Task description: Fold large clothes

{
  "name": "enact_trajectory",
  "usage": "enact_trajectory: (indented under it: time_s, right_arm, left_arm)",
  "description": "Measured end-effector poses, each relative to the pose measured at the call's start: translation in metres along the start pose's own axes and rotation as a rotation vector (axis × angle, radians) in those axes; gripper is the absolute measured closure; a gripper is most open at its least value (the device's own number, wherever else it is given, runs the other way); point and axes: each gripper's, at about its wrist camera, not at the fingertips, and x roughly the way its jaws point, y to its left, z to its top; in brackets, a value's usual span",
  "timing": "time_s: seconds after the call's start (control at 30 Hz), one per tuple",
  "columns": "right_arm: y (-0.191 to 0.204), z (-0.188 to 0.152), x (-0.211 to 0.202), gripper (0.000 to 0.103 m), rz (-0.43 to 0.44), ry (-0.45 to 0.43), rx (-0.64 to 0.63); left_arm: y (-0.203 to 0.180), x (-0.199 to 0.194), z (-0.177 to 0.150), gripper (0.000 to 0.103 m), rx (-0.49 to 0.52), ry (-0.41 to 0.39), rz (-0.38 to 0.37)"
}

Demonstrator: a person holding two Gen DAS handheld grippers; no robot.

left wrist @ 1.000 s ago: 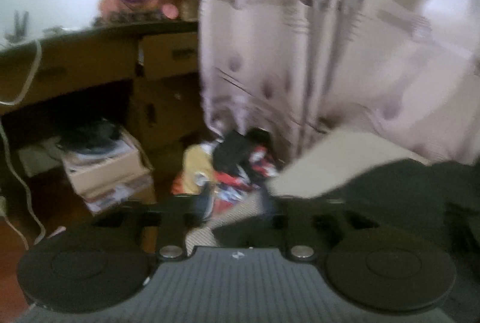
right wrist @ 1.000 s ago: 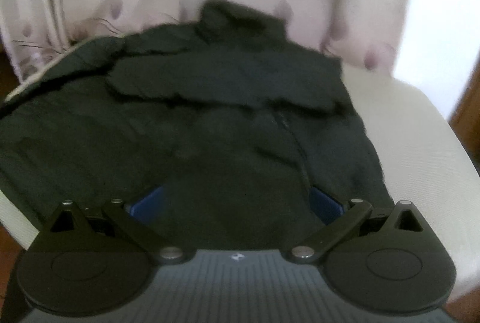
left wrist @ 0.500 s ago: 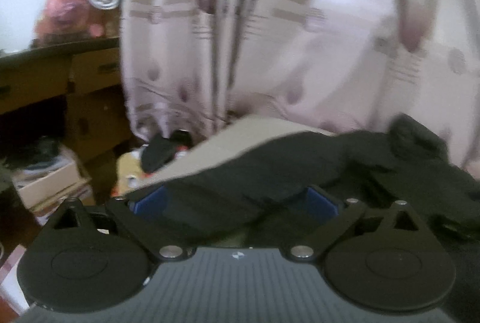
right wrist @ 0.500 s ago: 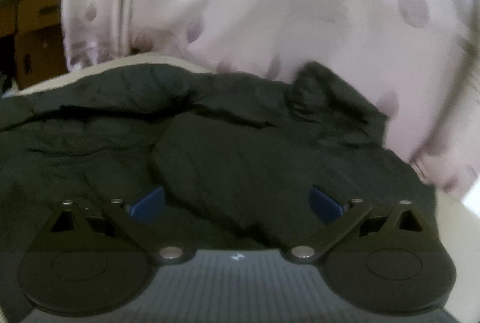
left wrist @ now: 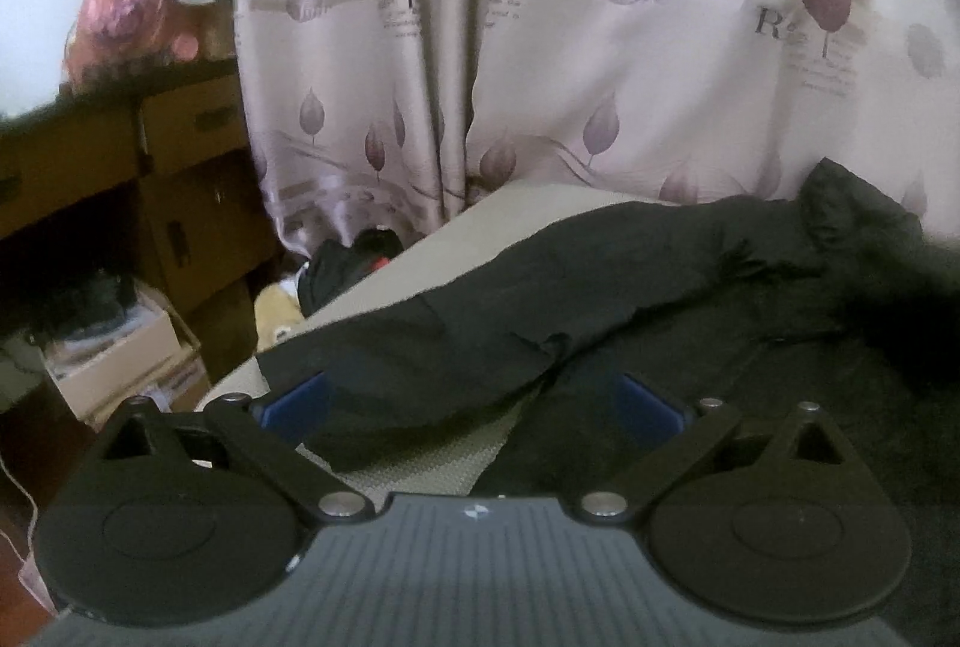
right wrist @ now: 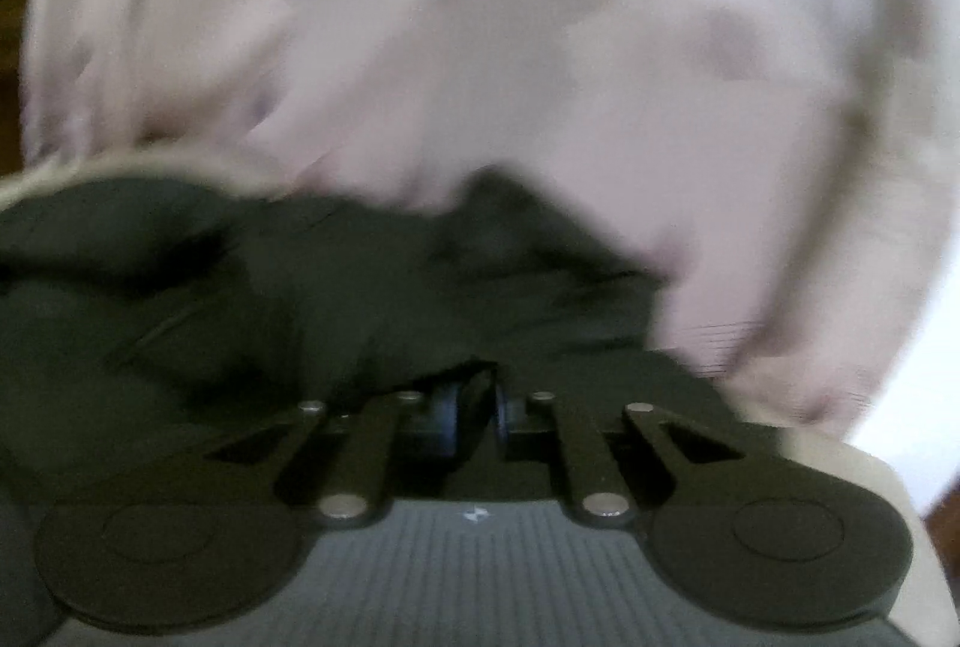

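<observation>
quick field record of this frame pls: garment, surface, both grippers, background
garment: black jacket, spread flat, one sleeve lying across the body
surface: beige bed, bare at the near edge and far corner
left gripper: open, pads either side of the sleeve end, not pressing it
right gripper: shut on a pinch of the black jacket
background: leaf-print curtain behind the bed; cardboard boxes at left
image quality: right wrist view motion-blurred, left wrist view mostly sharp
</observation>
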Motion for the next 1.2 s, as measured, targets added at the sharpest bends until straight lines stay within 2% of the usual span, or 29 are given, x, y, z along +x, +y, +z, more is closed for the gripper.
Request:
enact_trajectory:
  time_s: [0.1, 0.2, 0.3, 0.37, 0.5, 0.6, 0.7, 0.77, 0.87, 0.93, 1.0, 1.07, 1.2]
  right_arm:
    - [-0.089, 0.002, -0.042, 0.092, -0.145, -0.062, 0.094]
    - [-0.174, -0.007, -0.077, 0.092, -0.303, -0.065, 0.161]
    - [-0.263, -0.030, -0.104, 0.092, -0.474, -0.014, 0.229]
    - [-0.314, -0.052, -0.112, 0.092, -0.545, 0.041, 0.293]
    - [-0.386, -0.106, -0.116, 0.091, -0.633, 0.144, 0.419]
    - [-0.410, -0.144, -0.108, 0.089, -0.632, 0.217, 0.513]
    - [-0.411, -0.178, -0.114, 0.074, -0.589, 0.228, 0.645]
    - [-0.398, -0.188, -0.123, 0.046, -0.517, 0.206, 0.688]
    - [-0.359, -0.194, -0.153, 0.024, -0.330, 0.164, 0.709]
    - [-0.318, -0.195, -0.176, 0.020, -0.157, 0.176, 0.725]
    - [-0.283, -0.200, -0.194, 0.017, -0.037, 0.204, 0.719]
    - [-0.248, -0.205, -0.206, 0.011, 0.034, 0.248, 0.706]
    - [-0.203, -0.221, -0.209, 0.010, 0.163, 0.317, 0.749]
  left_arm:
    - [-0.001, 0.001, 0.000, 0.001, 0.012, -0.005, 0.007]
    - [0.003, 0.007, 0.001, 0.001, -0.005, 0.018, 0.004]
    - [0.010, 0.018, 0.000, 0.001, -0.037, 0.058, -0.007]
    - [0.012, 0.025, -0.001, 0.002, -0.033, 0.069, 0.005]
    - [0.013, 0.036, -0.005, 0.003, 0.013, 0.078, 0.029]
    - [0.011, 0.038, -0.010, 0.003, 0.056, 0.070, 0.016]
    - [0.008, 0.040, -0.013, 0.003, 0.088, 0.074, -0.021]
    - [0.006, 0.042, -0.014, 0.003, 0.099, 0.086, -0.054]
    - [0.005, 0.046, -0.017, 0.002, 0.108, 0.116, -0.109]
    - [0.006, 0.048, -0.020, 0.002, 0.103, 0.137, -0.149]
    - [0.007, 0.051, -0.022, 0.002, 0.098, 0.165, -0.187]
    - [0.007, 0.056, -0.025, 0.002, 0.097, 0.192, -0.237]
    - [0.005, 0.066, -0.029, 0.002, 0.090, 0.252, -0.299]
